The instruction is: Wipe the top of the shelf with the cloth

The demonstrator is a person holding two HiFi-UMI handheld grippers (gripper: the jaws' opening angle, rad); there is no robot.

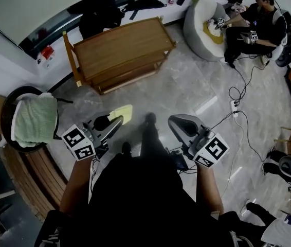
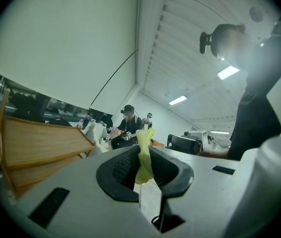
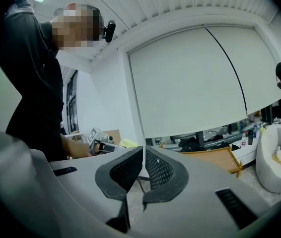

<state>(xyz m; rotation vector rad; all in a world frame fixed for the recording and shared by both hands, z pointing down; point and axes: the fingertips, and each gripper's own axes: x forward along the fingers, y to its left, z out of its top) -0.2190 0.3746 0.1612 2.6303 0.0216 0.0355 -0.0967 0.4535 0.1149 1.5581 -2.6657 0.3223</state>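
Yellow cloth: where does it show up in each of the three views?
Head view: cloth low centre, at the left gripper's tip.
Left gripper view: centre, pinched between the jaws.
Right gripper view: small yellow patch just left of centre, beyond the jaws.
Shared landmark: the wooden shelf, in all three.

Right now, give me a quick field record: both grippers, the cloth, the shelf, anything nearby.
left gripper: shut on thin yellow cloth
right gripper: shut, nothing between its jaws
low wooden shelf: ahead of both grippers, top bare, cloth not touching it
wiping: not yet begun
nearby: folded green towel on round black chair, at left
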